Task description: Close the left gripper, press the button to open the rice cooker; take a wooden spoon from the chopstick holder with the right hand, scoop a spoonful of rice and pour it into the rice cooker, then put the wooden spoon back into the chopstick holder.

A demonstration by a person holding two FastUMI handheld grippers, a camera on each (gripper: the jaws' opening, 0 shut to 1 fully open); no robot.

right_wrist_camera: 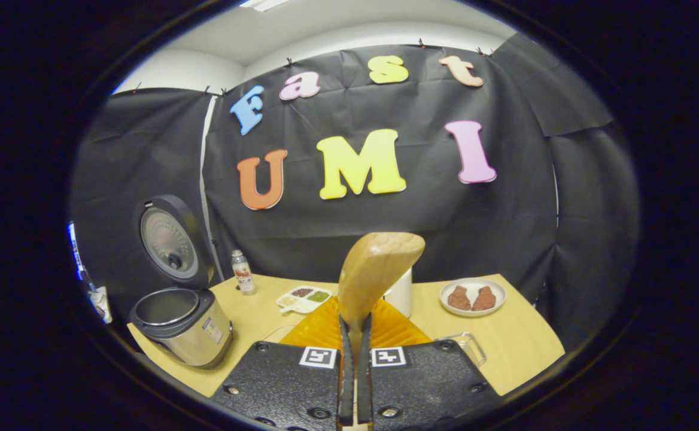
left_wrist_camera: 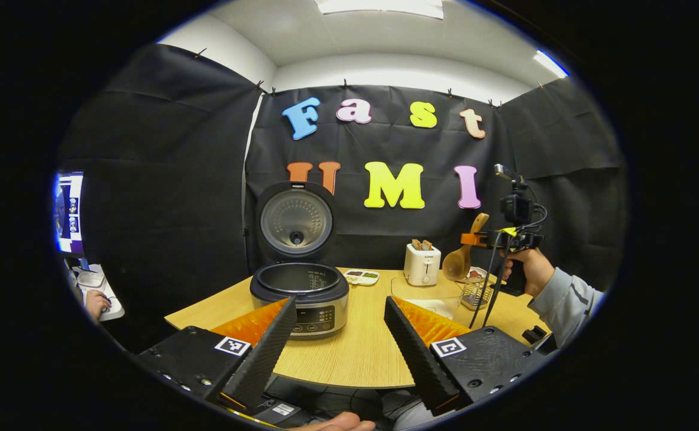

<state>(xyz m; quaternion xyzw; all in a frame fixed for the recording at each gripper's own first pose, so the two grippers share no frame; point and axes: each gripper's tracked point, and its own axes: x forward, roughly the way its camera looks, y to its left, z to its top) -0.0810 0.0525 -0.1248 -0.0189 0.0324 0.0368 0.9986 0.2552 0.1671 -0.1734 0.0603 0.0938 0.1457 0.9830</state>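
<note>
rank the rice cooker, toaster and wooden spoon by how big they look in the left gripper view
1. rice cooker, lid up, by far the largest.
2. toaster.
3. wooden spoon, held in the right tongs.
The toaster and the spoon look close in size, and they may sit at different depths, so their order is unsure.

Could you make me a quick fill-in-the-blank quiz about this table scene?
1. The rice cooker's lid stands ___.
2. The right gripper is shut on a wooden ___.
3. The left gripper's fingers are ___.
4. The plate holds ___ brown pieces.

Missing words: open; spoon; open; two
</note>
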